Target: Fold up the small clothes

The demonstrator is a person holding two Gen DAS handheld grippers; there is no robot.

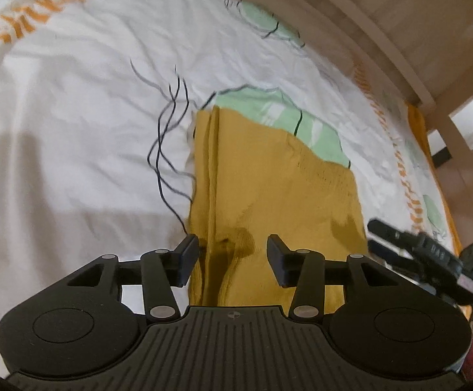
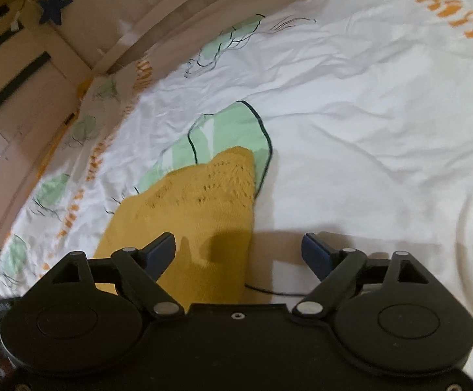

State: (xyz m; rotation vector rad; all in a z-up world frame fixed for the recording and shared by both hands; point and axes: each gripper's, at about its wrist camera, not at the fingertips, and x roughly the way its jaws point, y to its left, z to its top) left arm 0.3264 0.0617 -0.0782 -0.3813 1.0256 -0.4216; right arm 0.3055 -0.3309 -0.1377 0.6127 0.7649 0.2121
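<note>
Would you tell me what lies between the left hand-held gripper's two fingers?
The left wrist view shows the yellow garment lying between the open fingers, unpinched.

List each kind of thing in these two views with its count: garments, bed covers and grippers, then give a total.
Garments: 1, the mustard knit
Bed covers: 1, the white printed sheet
Grippers: 2, left gripper and right gripper, both open
Total: 4

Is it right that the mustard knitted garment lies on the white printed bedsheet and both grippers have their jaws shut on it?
No. The mustard knitted garment lies on the white printed bedsheet, but both wrist views show the jaws open, not shut on it.
</note>
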